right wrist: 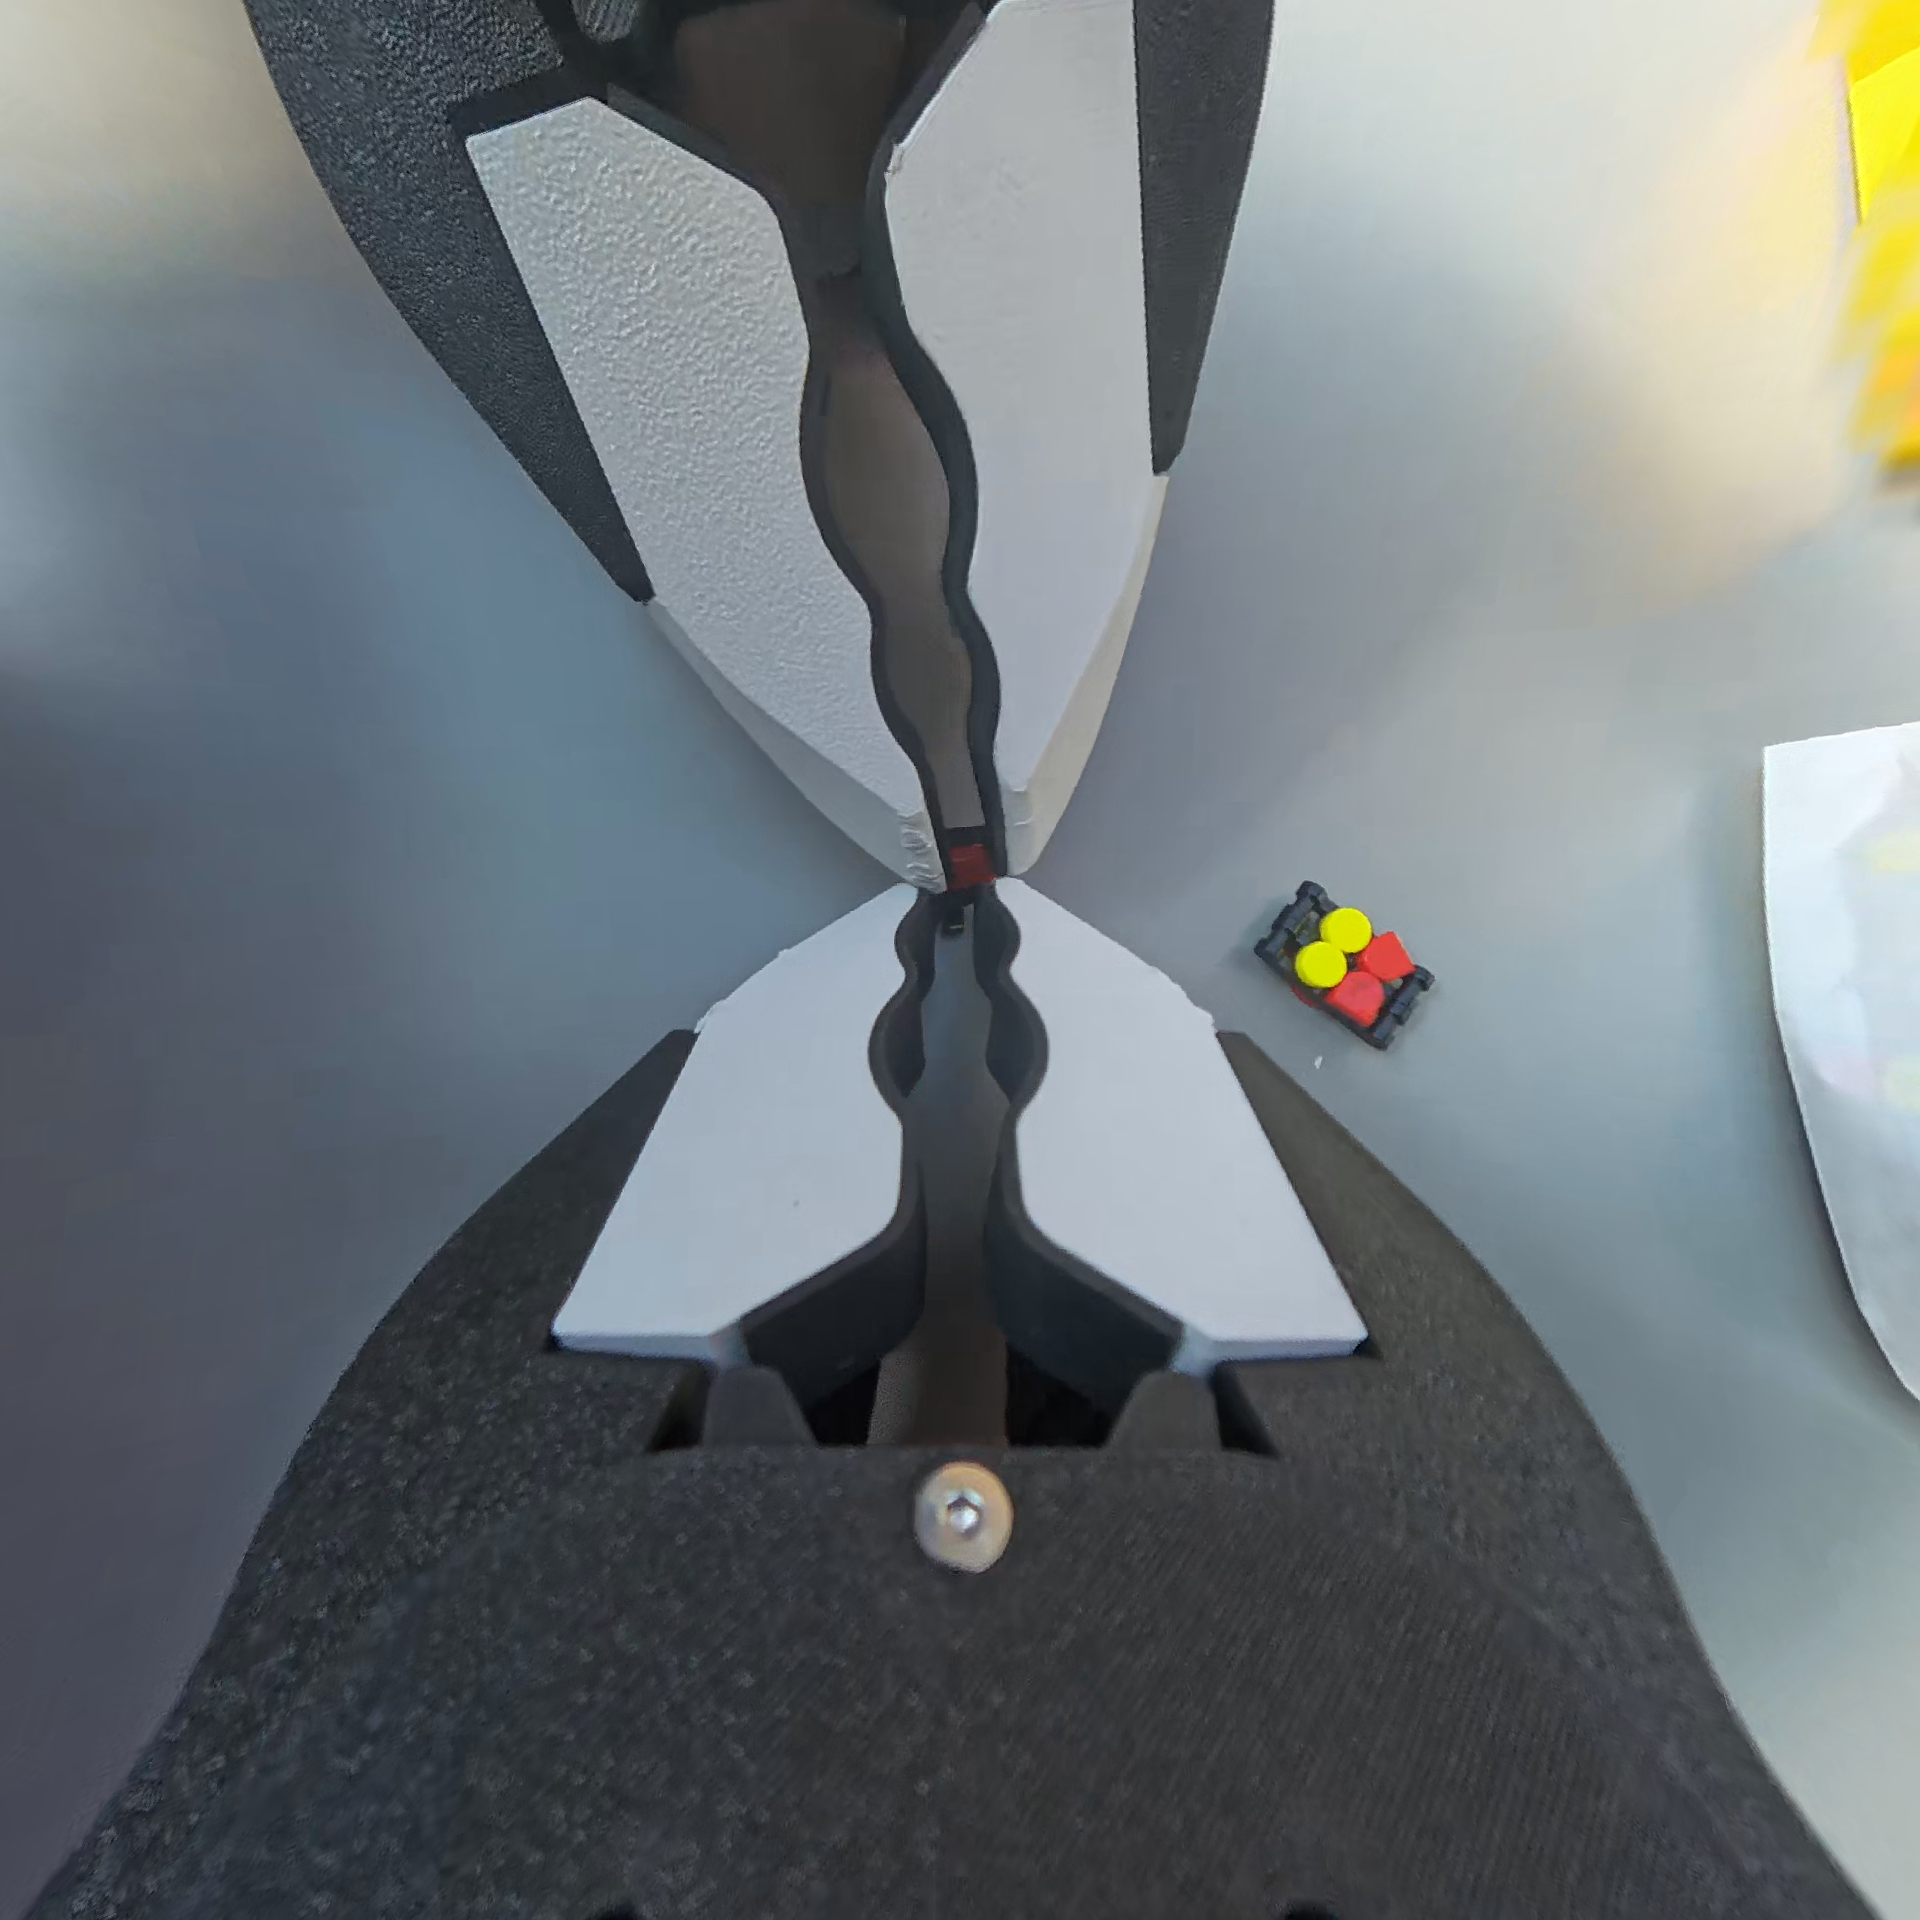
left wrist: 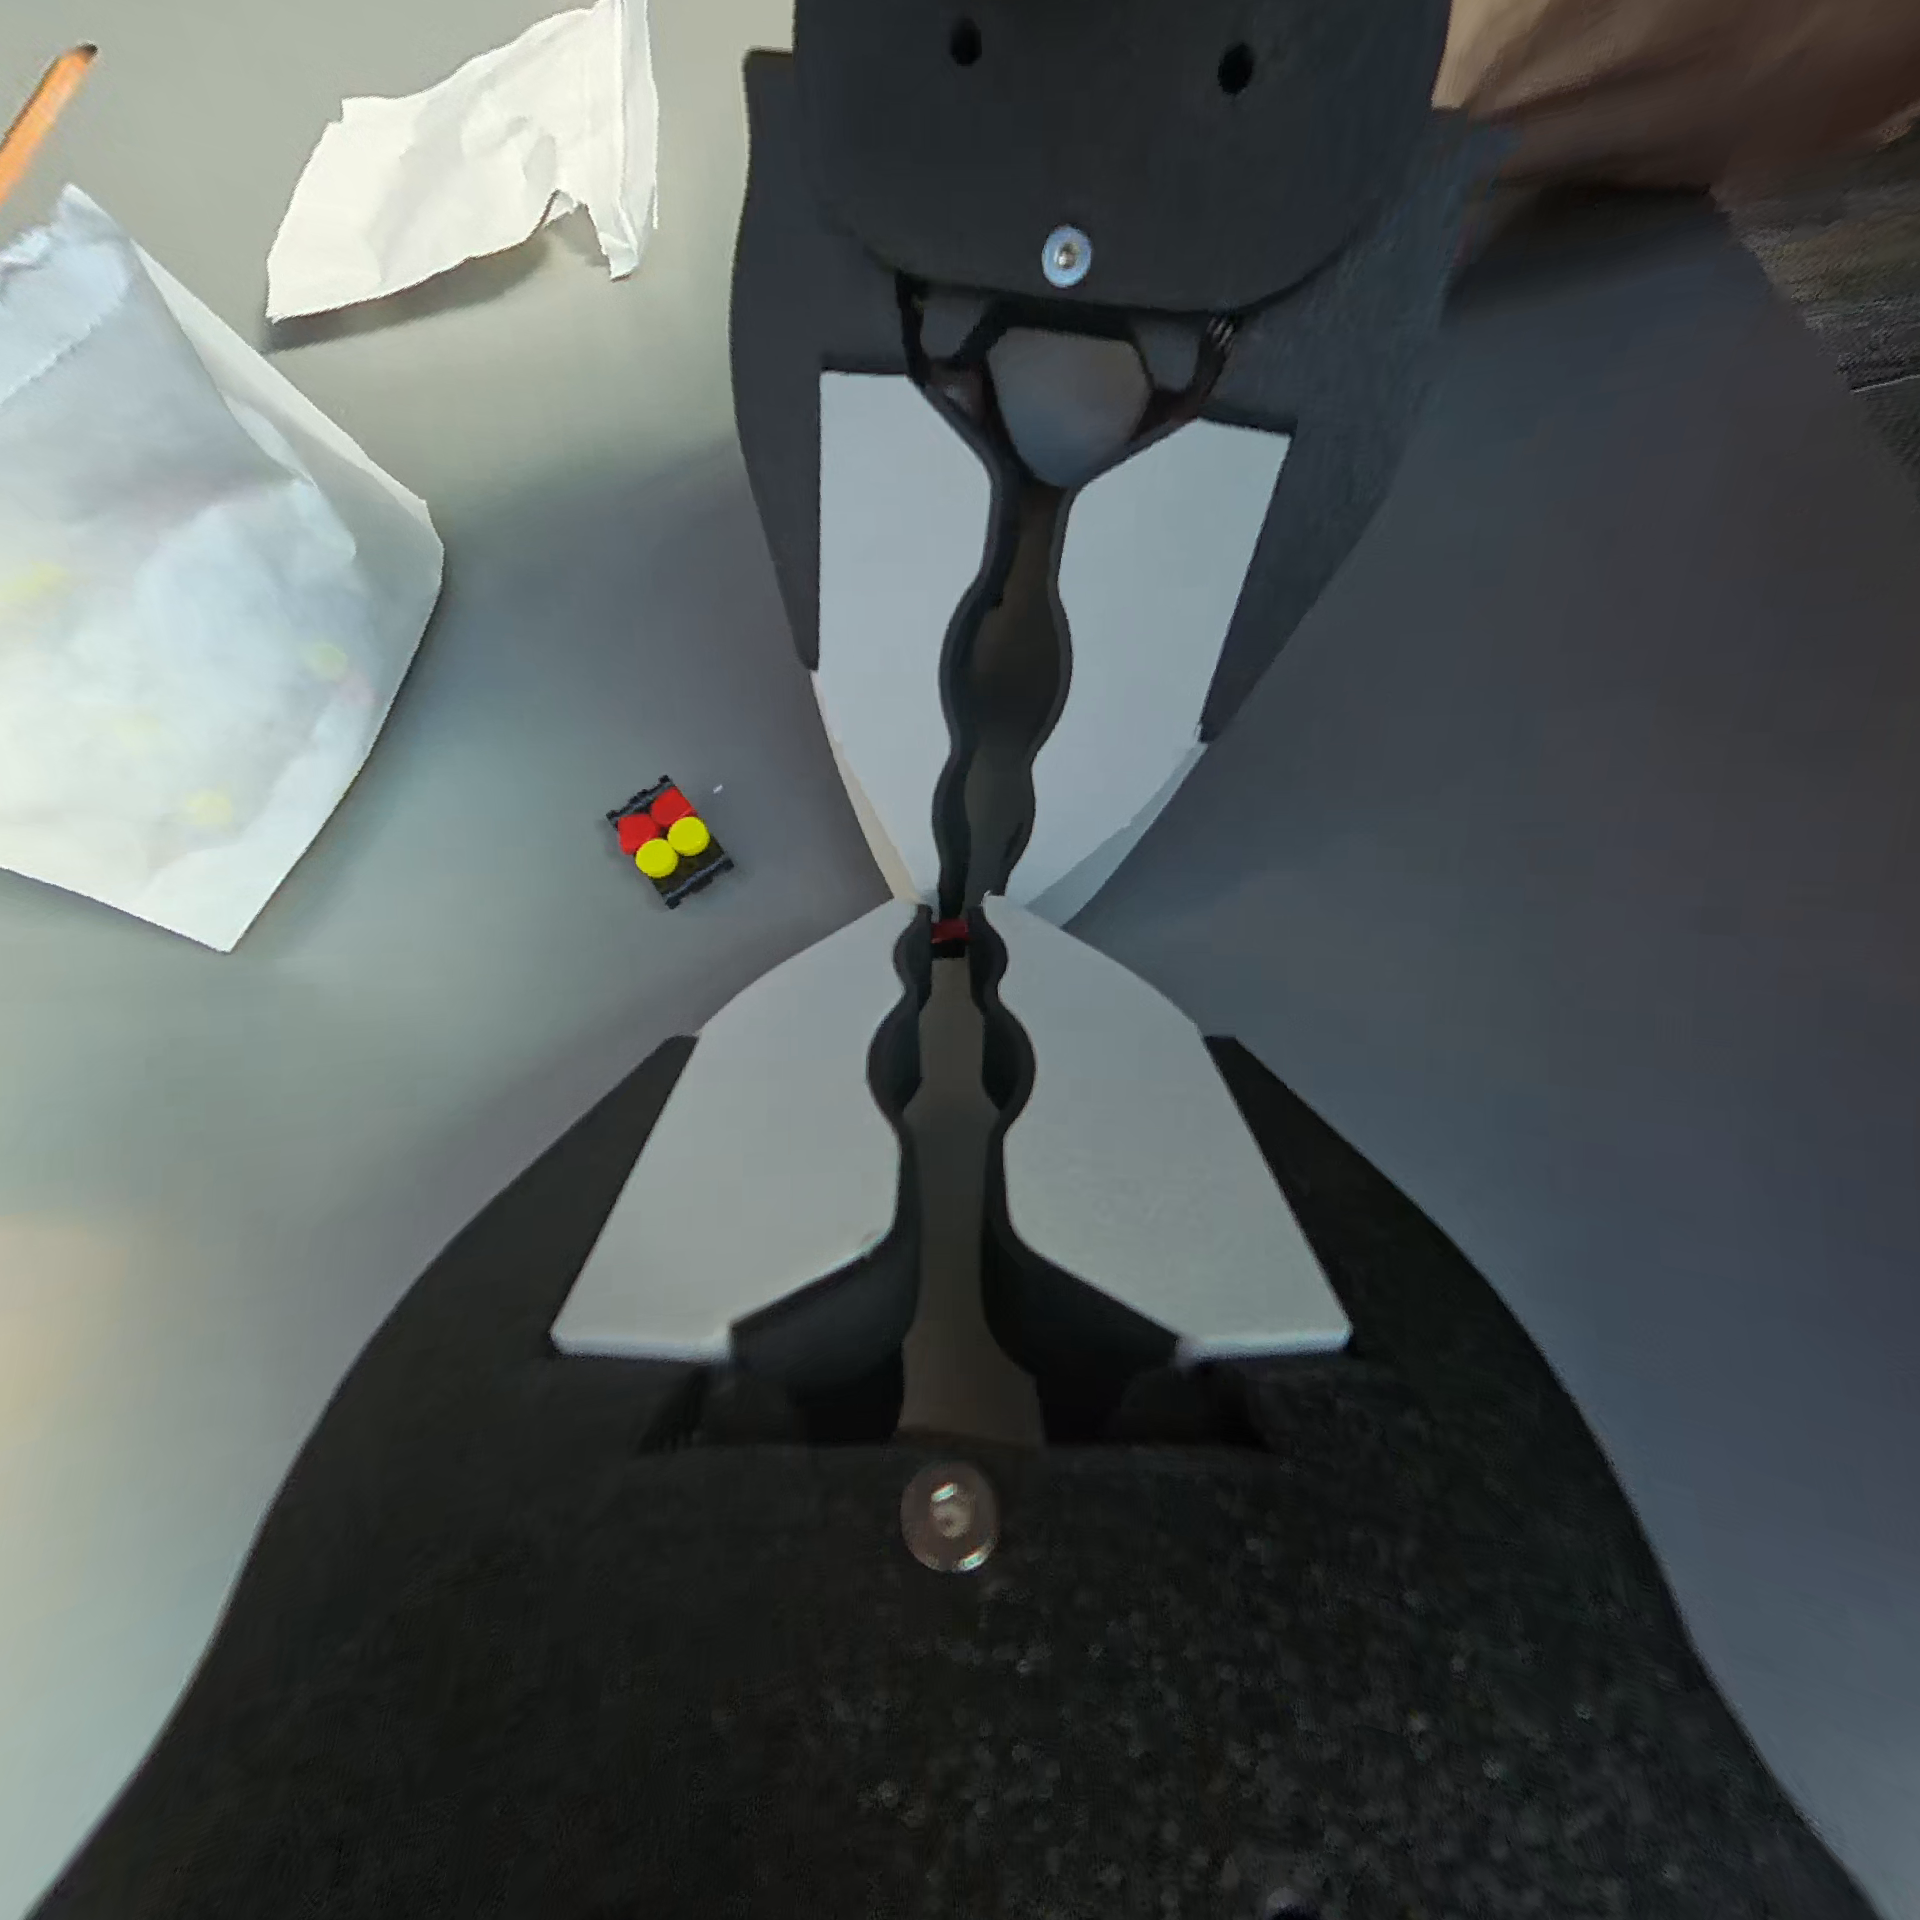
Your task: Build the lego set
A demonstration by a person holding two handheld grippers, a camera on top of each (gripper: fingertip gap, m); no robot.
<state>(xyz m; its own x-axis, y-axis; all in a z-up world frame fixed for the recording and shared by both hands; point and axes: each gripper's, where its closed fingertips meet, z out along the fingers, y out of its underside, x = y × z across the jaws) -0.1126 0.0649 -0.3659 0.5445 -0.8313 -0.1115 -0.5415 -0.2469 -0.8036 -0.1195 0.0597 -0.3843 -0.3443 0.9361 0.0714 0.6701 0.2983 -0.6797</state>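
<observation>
My left gripper is shut on a tiny red lego piece, held above the grey table. The same red piece shows in the right wrist view, between the left gripper's tips coming from the top. My right gripper is shut and meets the left one tip to tip. A small dark bit sits between its tips, too small to identify. A small black lego plate with two red and two yellow round pieces lies on the table, left of the tips. It also shows in the right wrist view.
A white paper bag with faint coloured pieces inside lies at the left. A torn scrap of white paper lies behind it. A white sheet and a blurred yellow object are at the right. A hand holds the right gripper. Both grippers' tips are close together, under 4 cm apart.
</observation>
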